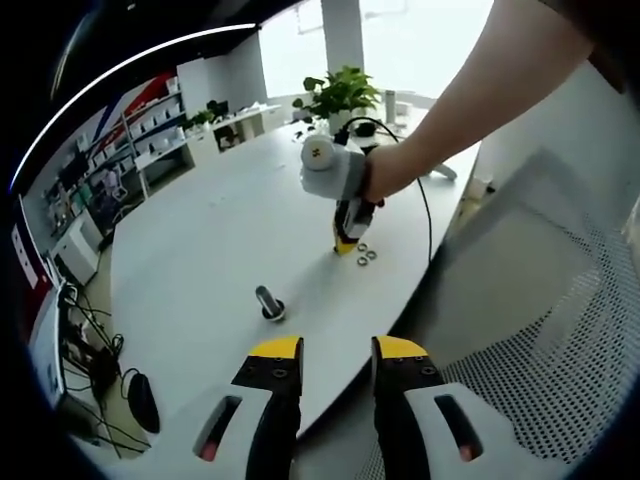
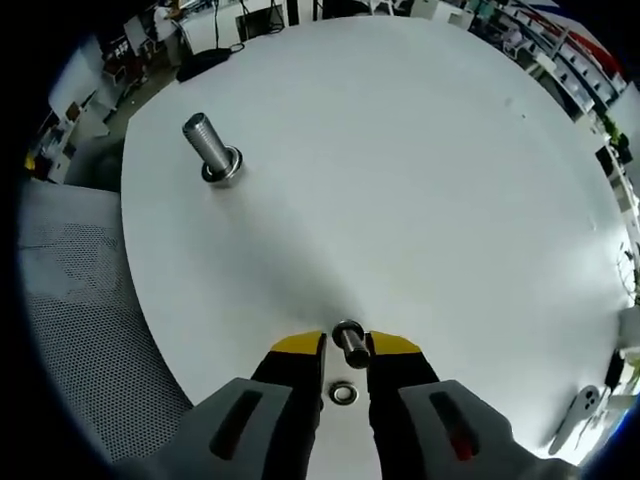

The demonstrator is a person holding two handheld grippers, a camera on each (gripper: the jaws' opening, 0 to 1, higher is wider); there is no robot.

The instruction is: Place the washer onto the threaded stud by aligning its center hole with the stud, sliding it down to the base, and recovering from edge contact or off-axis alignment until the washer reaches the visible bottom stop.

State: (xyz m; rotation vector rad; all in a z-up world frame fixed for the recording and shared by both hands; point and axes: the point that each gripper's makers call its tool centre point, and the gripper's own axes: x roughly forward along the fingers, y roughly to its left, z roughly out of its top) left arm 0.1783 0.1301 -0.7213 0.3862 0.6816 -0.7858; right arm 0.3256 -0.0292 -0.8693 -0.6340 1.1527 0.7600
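Left gripper view
- my left gripper (image 1: 337,347): jaws parted, nothing held, hanging off the table (image 1: 200,250) edge
- stud (image 1: 270,303): upright on the table, just beyond my jaws
- my right gripper (image 1: 347,243): past the stud, tips down at the tabletop
- loose washers (image 1: 366,255): on the table, right beside those tips

Right gripper view
- my right gripper (image 2: 346,344): jaws closed down on a washer (image 2: 349,333), held on edge
- spare washer (image 2: 343,393): flat on the table under the jaws
- stud (image 2: 208,146): well apart from the held washer, up-left, bare thread

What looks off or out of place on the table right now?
Nothing damaged or spilled. The threaded stud stands upright and bare, far from the right gripper. Its fingers flank a short metal piece; a loose washer lies beneath. Grip contact is unclear.
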